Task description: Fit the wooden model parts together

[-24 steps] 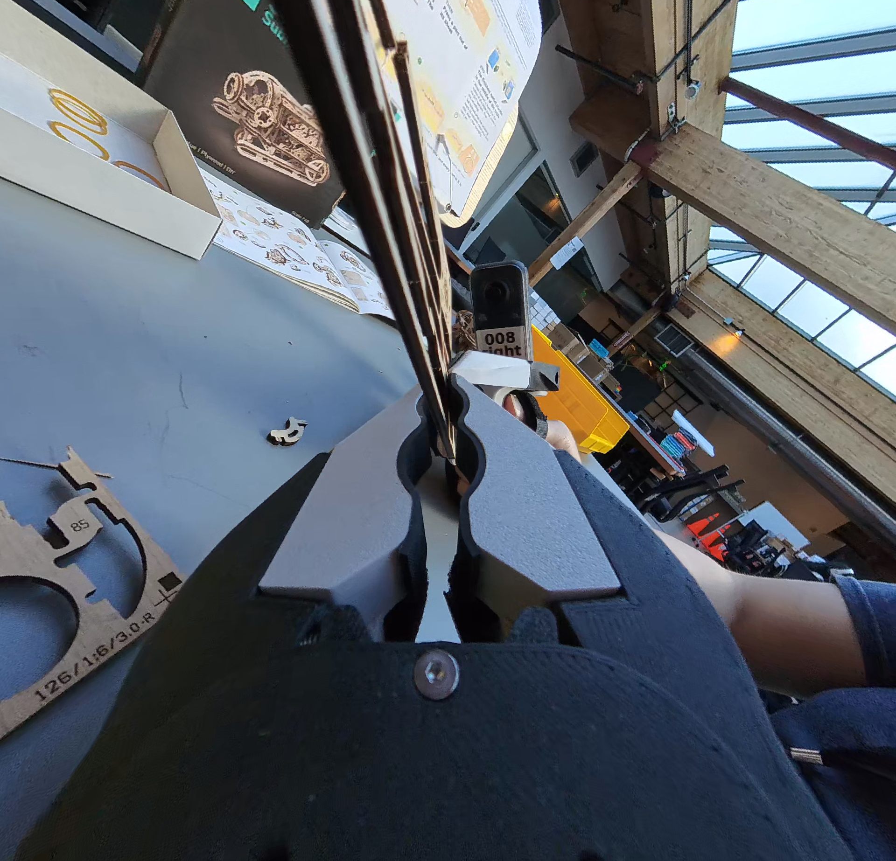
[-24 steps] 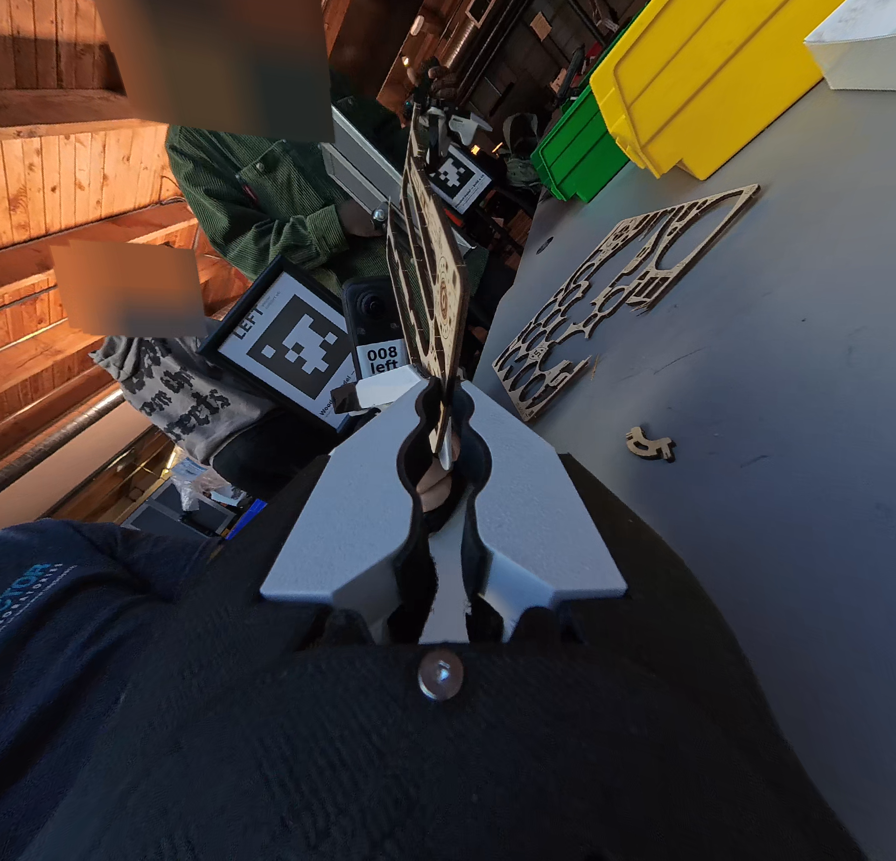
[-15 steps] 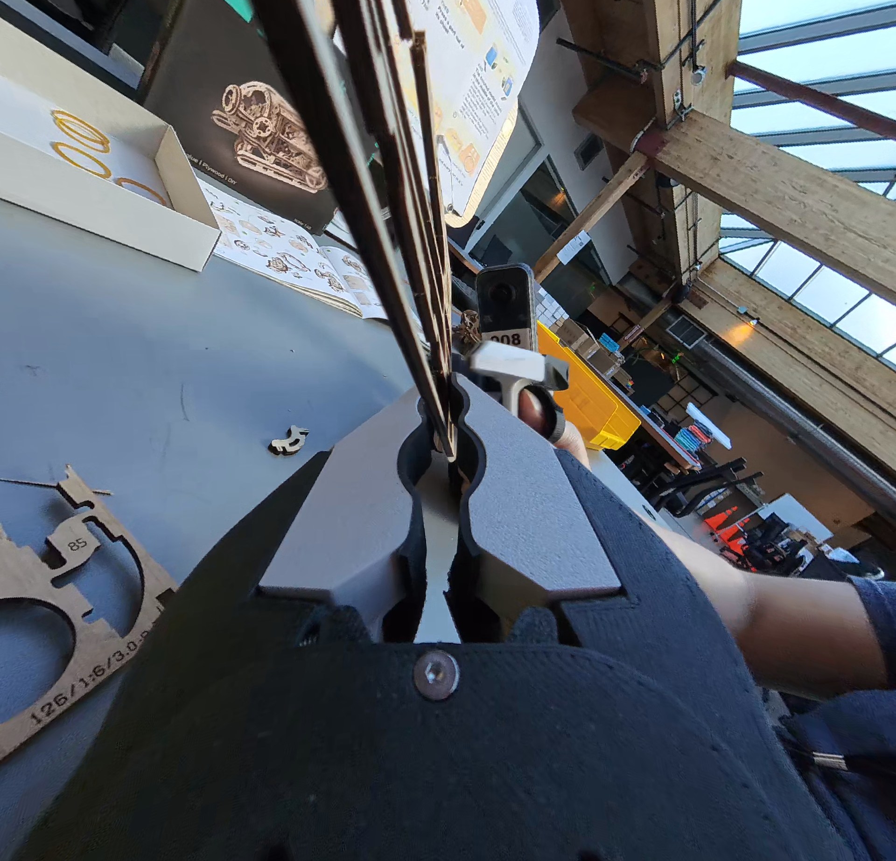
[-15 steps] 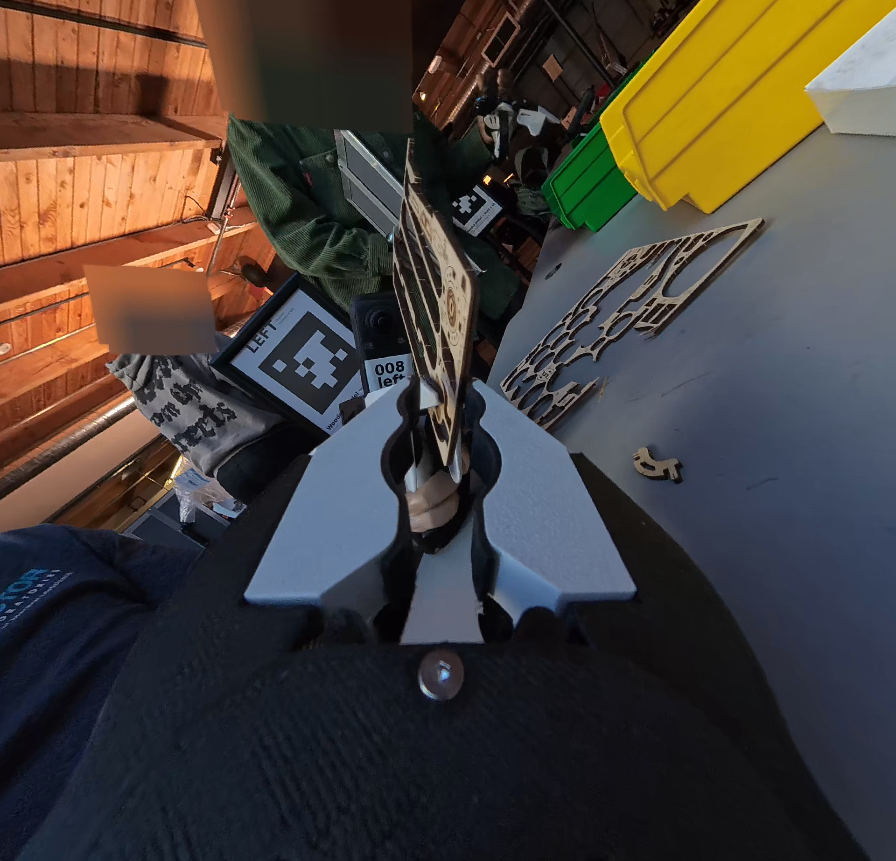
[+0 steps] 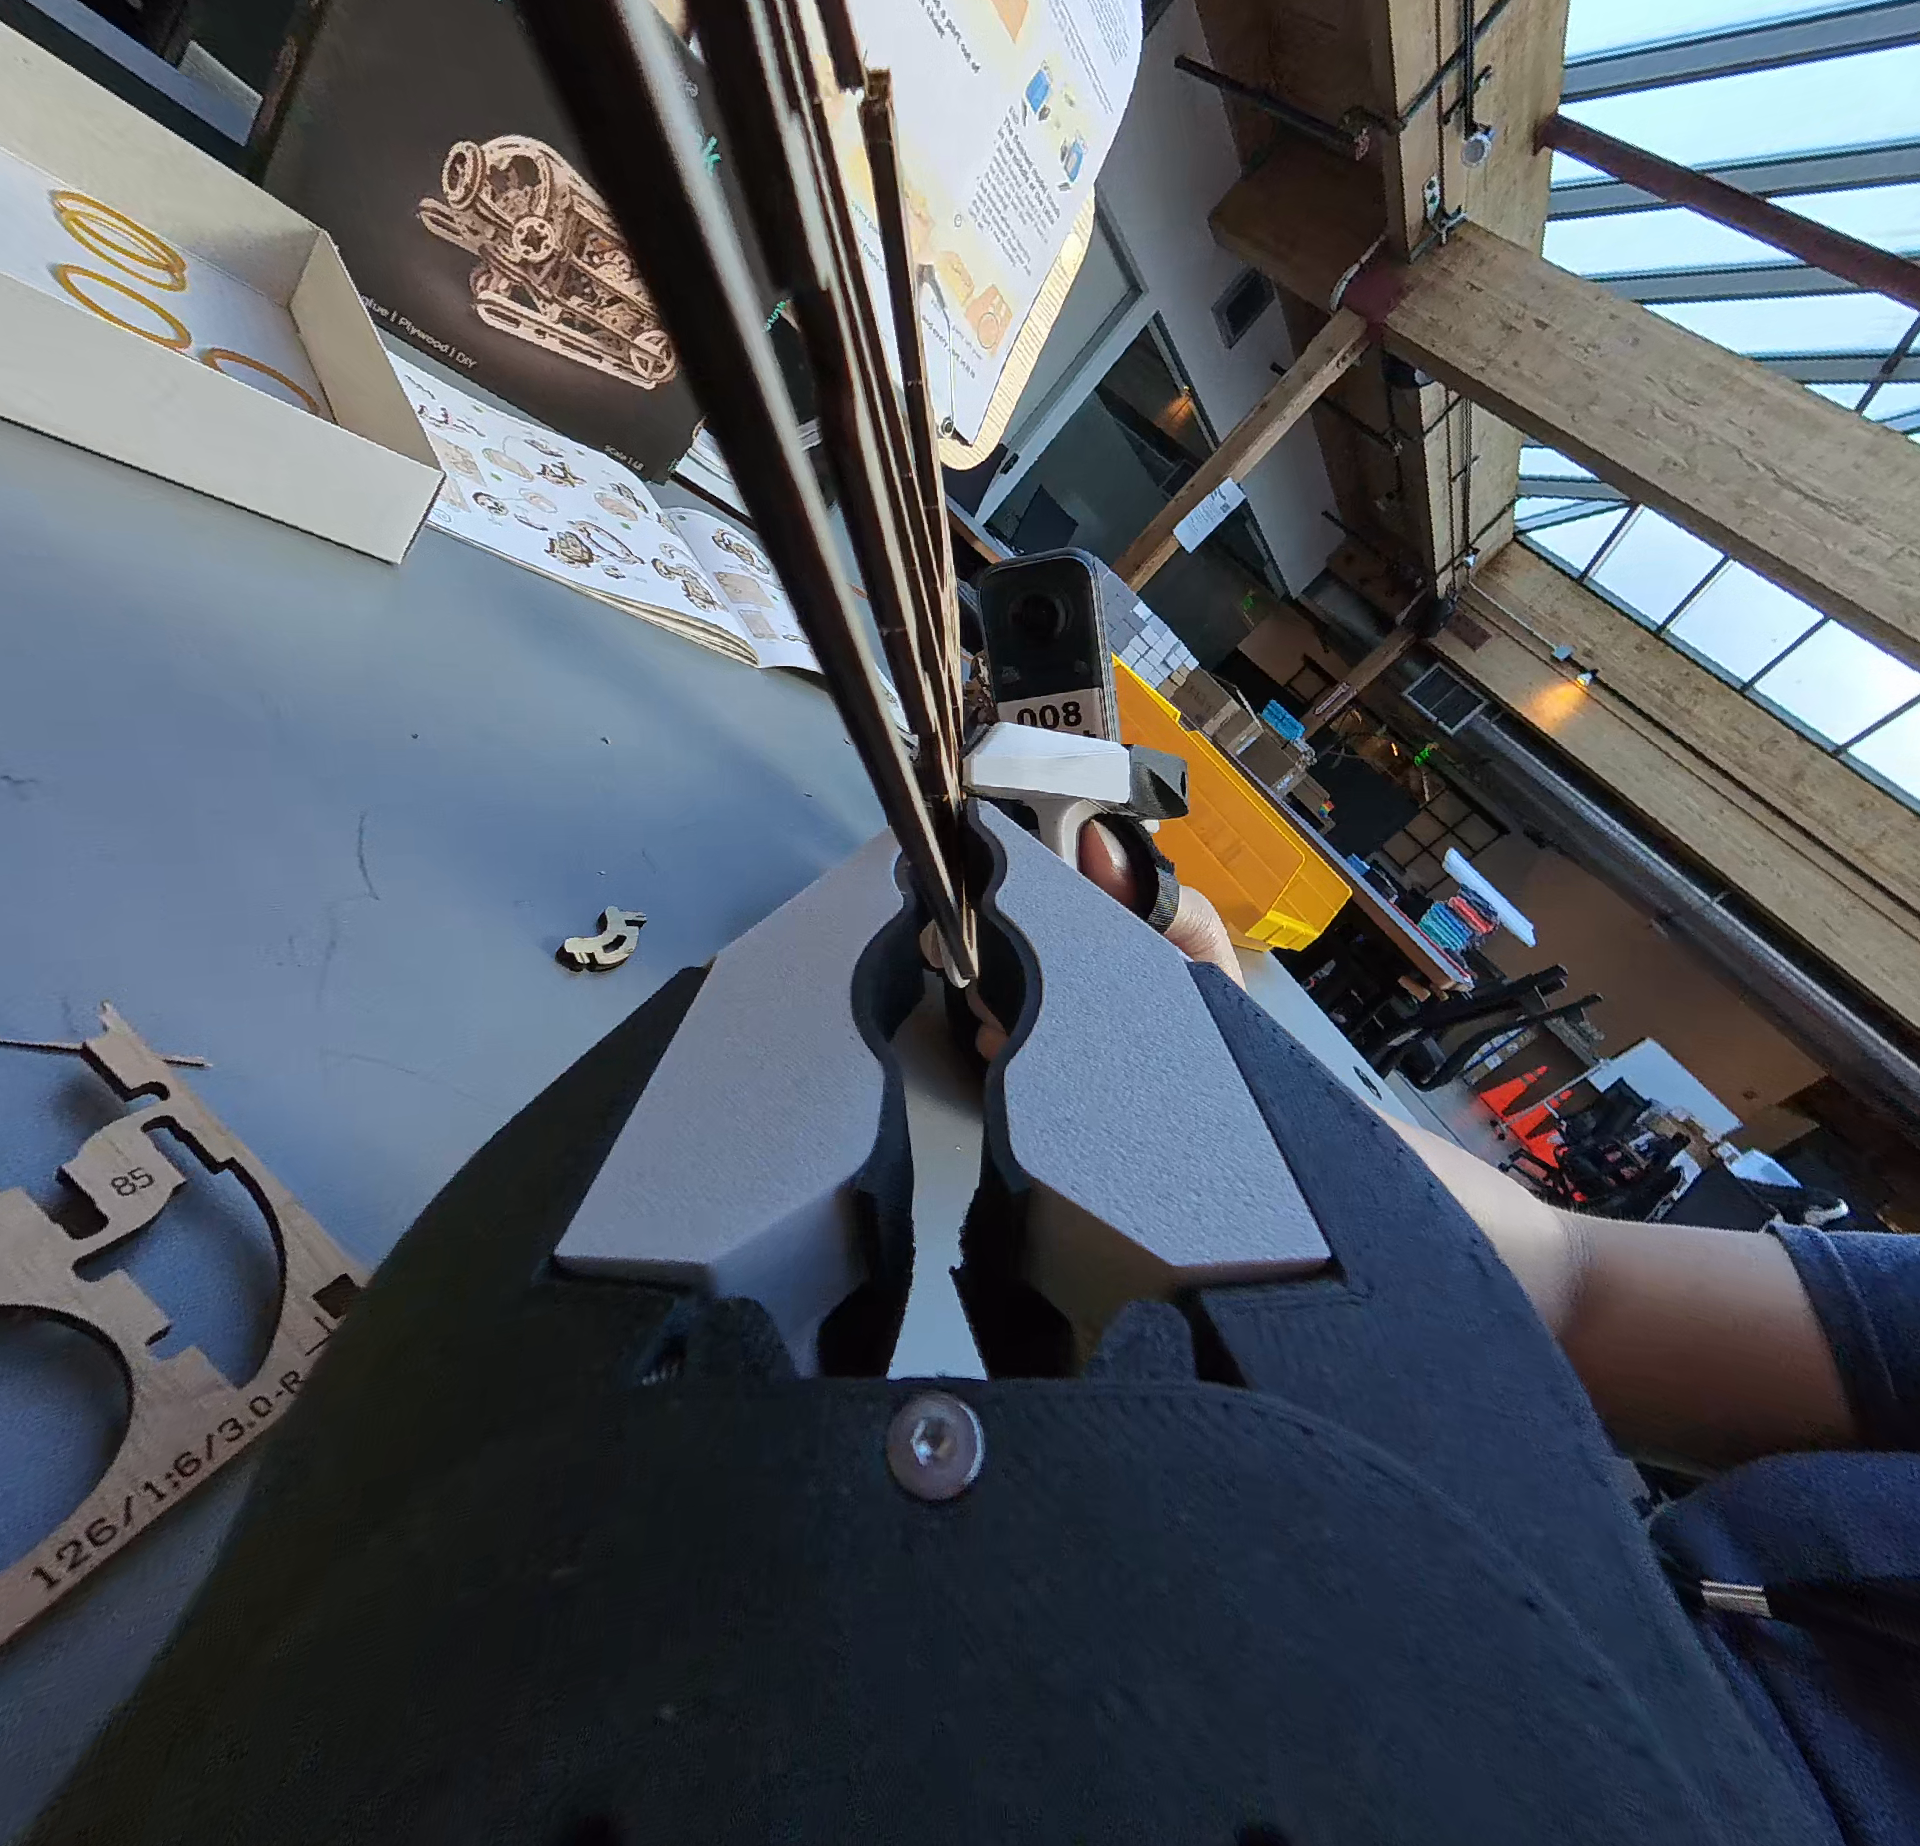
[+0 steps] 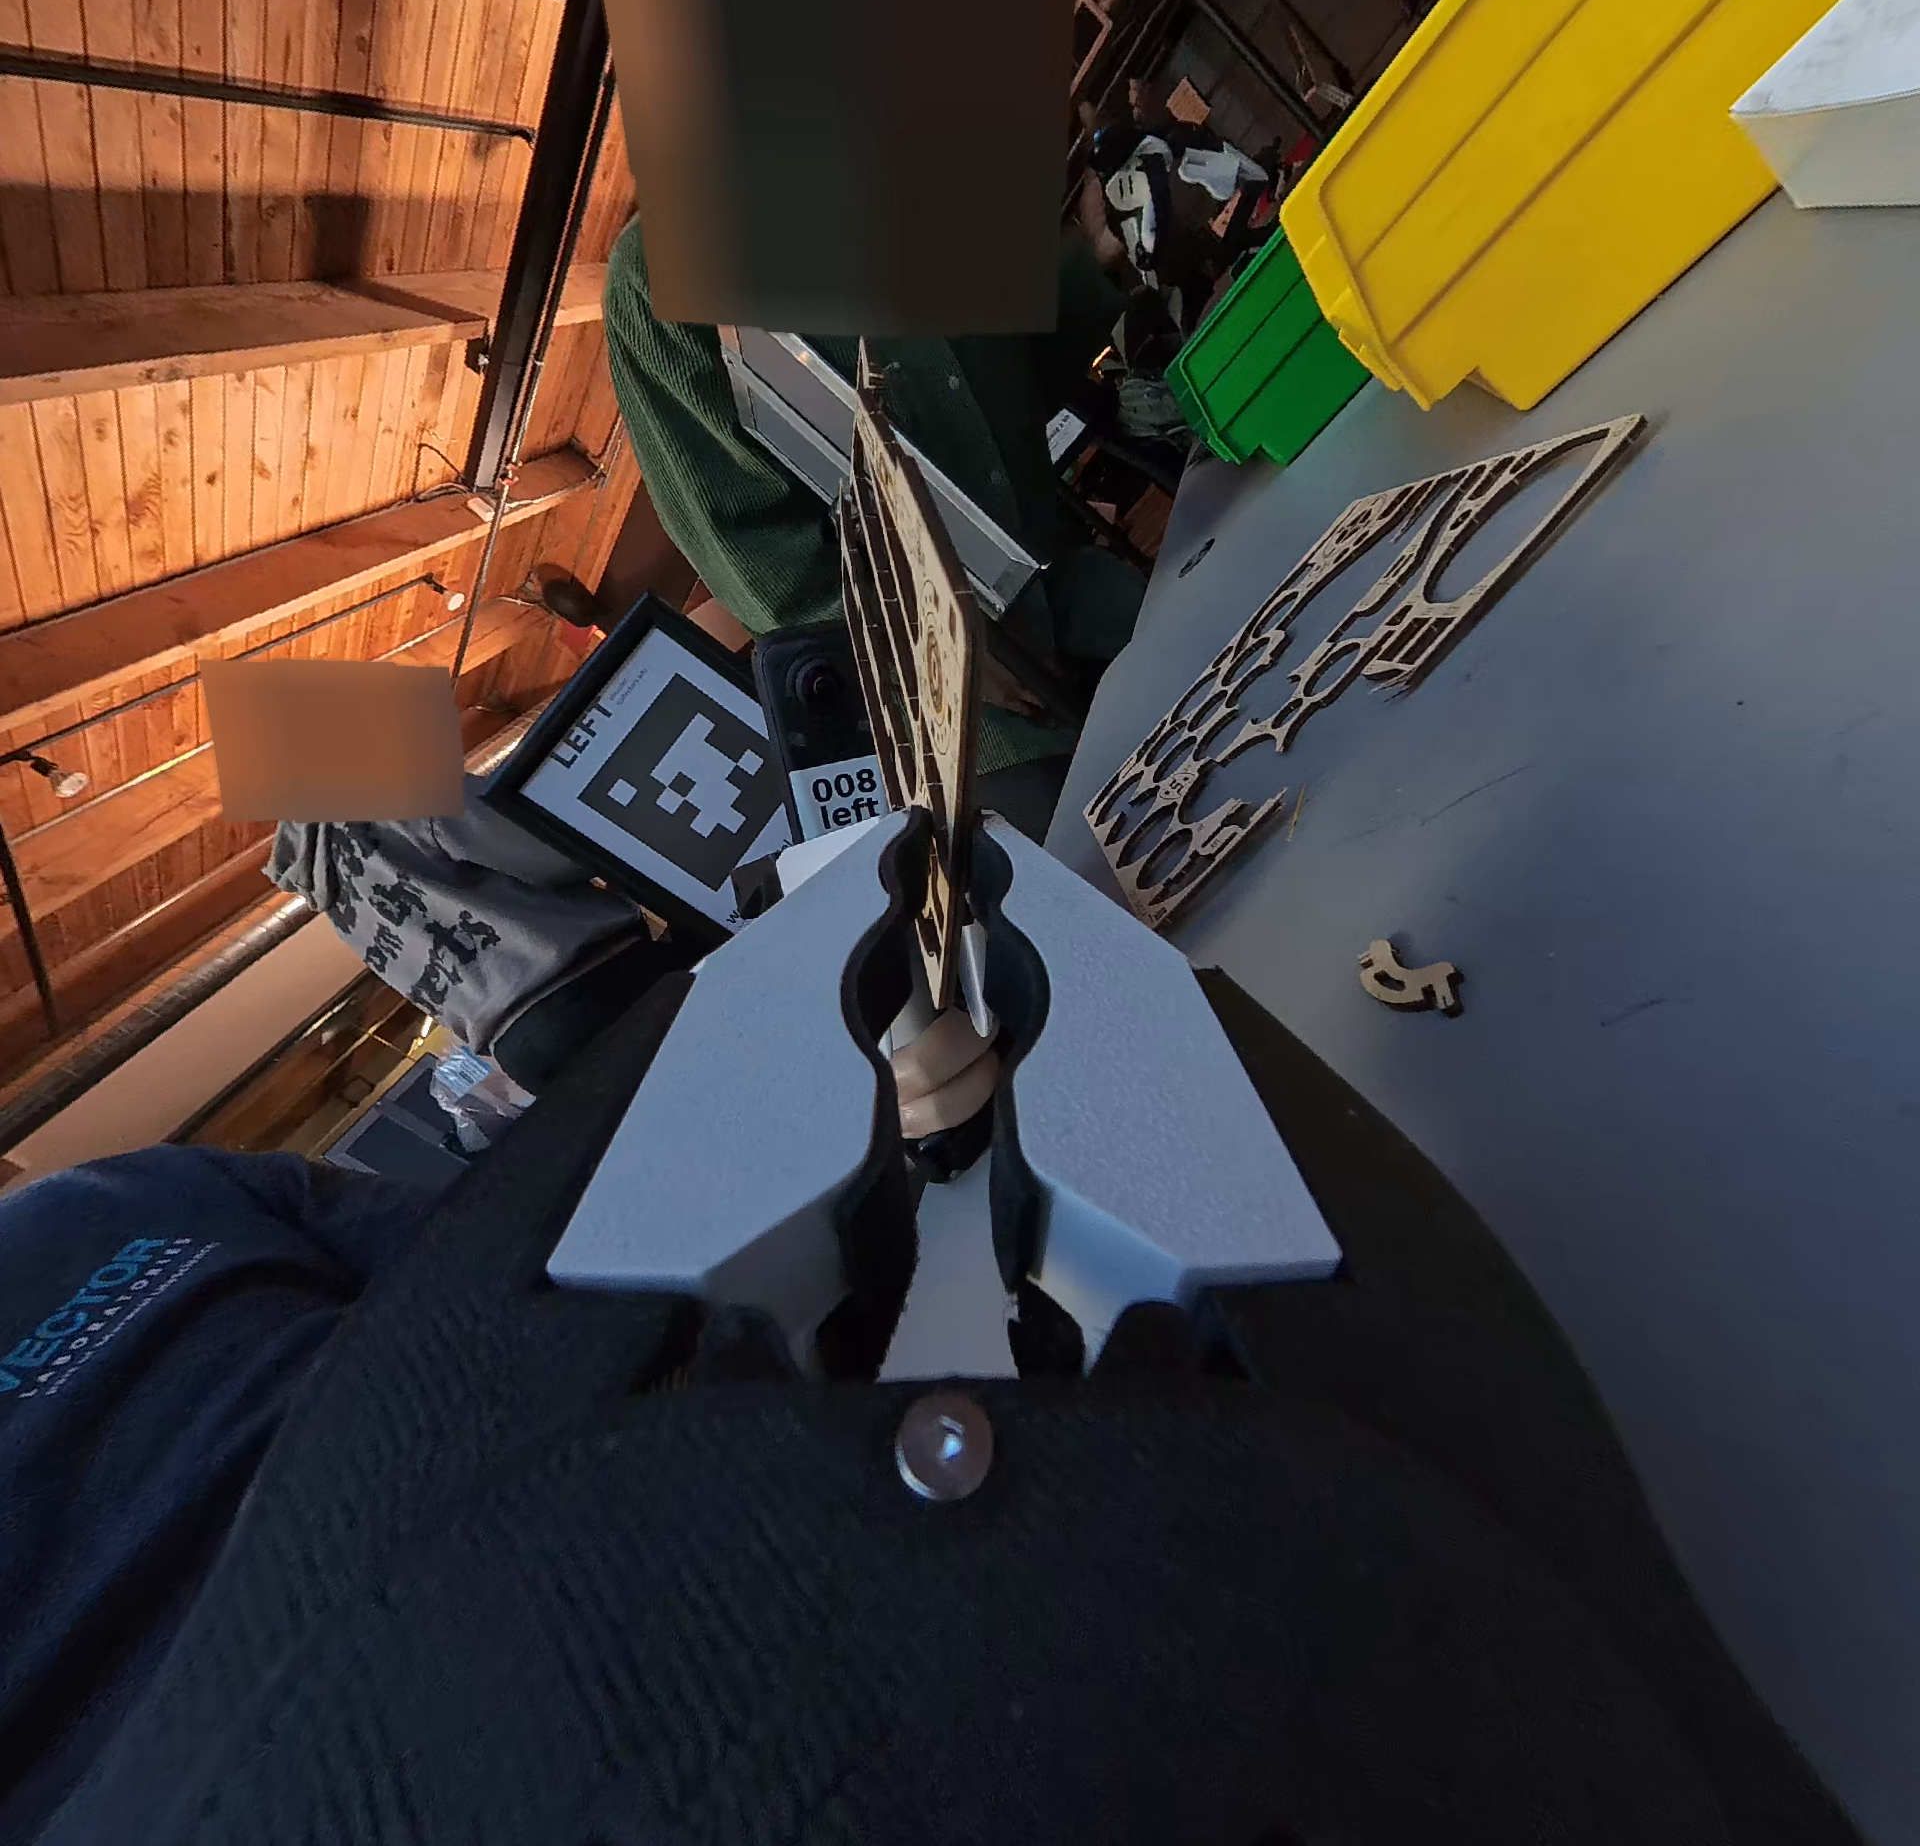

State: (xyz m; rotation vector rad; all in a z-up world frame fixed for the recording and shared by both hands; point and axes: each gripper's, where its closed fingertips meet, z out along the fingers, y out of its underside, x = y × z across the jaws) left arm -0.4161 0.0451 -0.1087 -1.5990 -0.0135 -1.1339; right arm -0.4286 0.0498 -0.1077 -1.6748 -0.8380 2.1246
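— Plywood sheets (image 5: 831, 466), a thin stack of laser-cut ones, stand on edge between us and the ceiling. Our left tongs (image 5: 951, 923) are clenched on the lower edge of that stack.

— And our right tongs (image 6: 951, 923)? From the right wrist view the same stack (image 6: 920, 674) runs down into their gap, and the grey fingers (image 6: 1132, 1069) sit close on either side of it.

— Close, yes, but we cannot tell whether they press the wood or only flank it. Both pairs of tongs meet at that one edge from opposite sides, well above the bench (image 5: 312, 757).

— What lies on the bench?

— A small loose wooden piece (image 5: 603, 939), alone on the grey top. Near it, at the lower left, an emptied plywood frame (image 5: 135, 1308) with cut-outs. In the right wrist view we see that small piece (image 6: 1411, 977) again, and a second frame full of holes (image 6: 1351, 653) farther off.

— Anything past those?

— A white box (image 5: 208, 425) with yellow rings, an open instruction booklet (image 5: 623, 549) beside it, and the dark kit box (image 5: 520, 238) standing behind. On the other side, yellow bins (image 6: 1507, 186) and a green bin (image 6: 1257, 383).
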